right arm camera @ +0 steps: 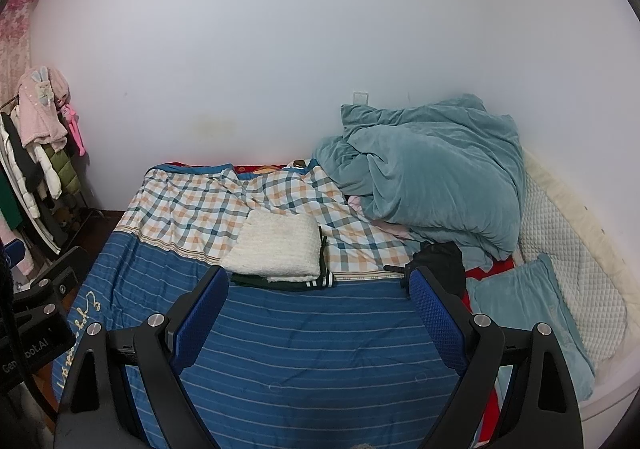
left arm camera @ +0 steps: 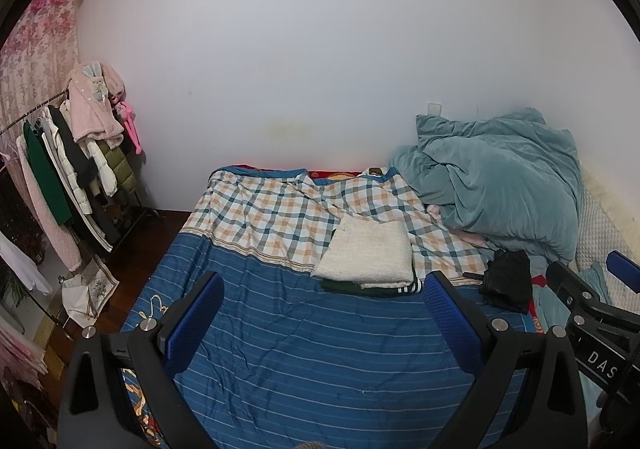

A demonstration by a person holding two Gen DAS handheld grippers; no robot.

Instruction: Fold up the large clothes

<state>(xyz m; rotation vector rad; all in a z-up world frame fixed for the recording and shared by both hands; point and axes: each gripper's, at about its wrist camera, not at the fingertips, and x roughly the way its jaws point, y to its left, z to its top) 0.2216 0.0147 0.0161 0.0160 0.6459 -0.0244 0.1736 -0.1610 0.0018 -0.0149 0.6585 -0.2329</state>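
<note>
Mostly striped bedspread; white wall

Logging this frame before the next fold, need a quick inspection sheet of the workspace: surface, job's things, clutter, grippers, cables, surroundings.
Surface: bed under a blue striped cover, checked toward the wall; wrinkled.
Job's things: folded white garment stacked on a folded dark garment at mid-bed; black garment bunched, unfolded, to their right.
Clutter: teal duvet heaped at the right; teal pillow beside it.
Grippers: left gripper open, holding nothing, above the cover; right gripper open, holding nothing.
Cables: nothing seen.
Surroundings: white wall; clothes rack full of coats at left; floral curtain behind it; bag on the floor.
</note>
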